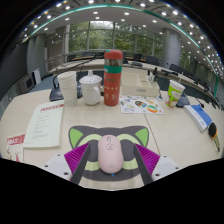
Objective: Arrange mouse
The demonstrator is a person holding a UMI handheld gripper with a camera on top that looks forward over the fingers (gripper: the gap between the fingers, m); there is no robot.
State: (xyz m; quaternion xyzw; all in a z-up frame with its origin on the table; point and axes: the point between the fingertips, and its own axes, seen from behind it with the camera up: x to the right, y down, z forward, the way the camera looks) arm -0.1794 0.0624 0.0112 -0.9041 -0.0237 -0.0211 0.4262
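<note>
The hand-held gripper [110, 170] sits at the bottom centre of the frame with its two magenta finger pads [77, 160] set wide apart, and the pale pink, rounded plastic mouse [110, 155] lies between them with a gap on each side, resting on a cat-face mouse mat with green and dark stripes [109, 137]. Beyond it, in the upper middle of the frame, stand a tall red-orange bottle with a green cap [113, 78] and a white lidded cup [90, 88] on the light wooden table [170, 125]. A printed paper sheet [44, 124] lies at the left, and a blue and white box [199, 117] at the right.
</note>
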